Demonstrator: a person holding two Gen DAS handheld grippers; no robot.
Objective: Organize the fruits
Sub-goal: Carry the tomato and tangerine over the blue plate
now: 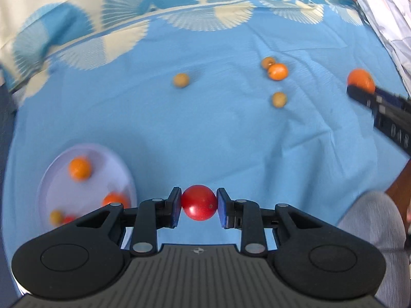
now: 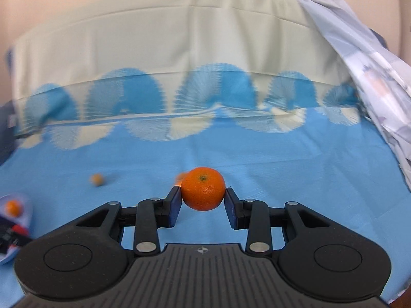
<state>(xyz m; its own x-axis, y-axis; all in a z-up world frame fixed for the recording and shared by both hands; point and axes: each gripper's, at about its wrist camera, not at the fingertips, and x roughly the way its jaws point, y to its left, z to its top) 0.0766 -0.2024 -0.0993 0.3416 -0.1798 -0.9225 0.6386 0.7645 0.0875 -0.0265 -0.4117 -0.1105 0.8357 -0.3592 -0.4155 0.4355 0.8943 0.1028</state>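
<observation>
My left gripper (image 1: 199,205) is shut on a red cherry tomato (image 1: 198,202), held above the blue cloth. Lower left of it lies a white plate (image 1: 108,159) with an orange mandarin (image 1: 79,168), a second mandarin (image 1: 114,199), a small tan fruit (image 1: 56,217) and something red. My right gripper (image 2: 203,200) is shut on an orange mandarin (image 2: 203,188), lifted off the cloth; the same mandarin (image 1: 361,79) and gripper show at the far right of the left wrist view. Loose on the cloth are a mandarin (image 1: 277,71) and three tan fruits (image 1: 181,80), (image 1: 268,62), (image 1: 279,99).
A blue tablecloth (image 1: 205,133) with a fan-patterned cream border covers the table. Crumpled pale plastic or fabric (image 2: 372,82) hangs at the right. A grey sleeve (image 1: 372,220) is at the lower right. The plate (image 2: 24,200) shows at the left edge of the right wrist view.
</observation>
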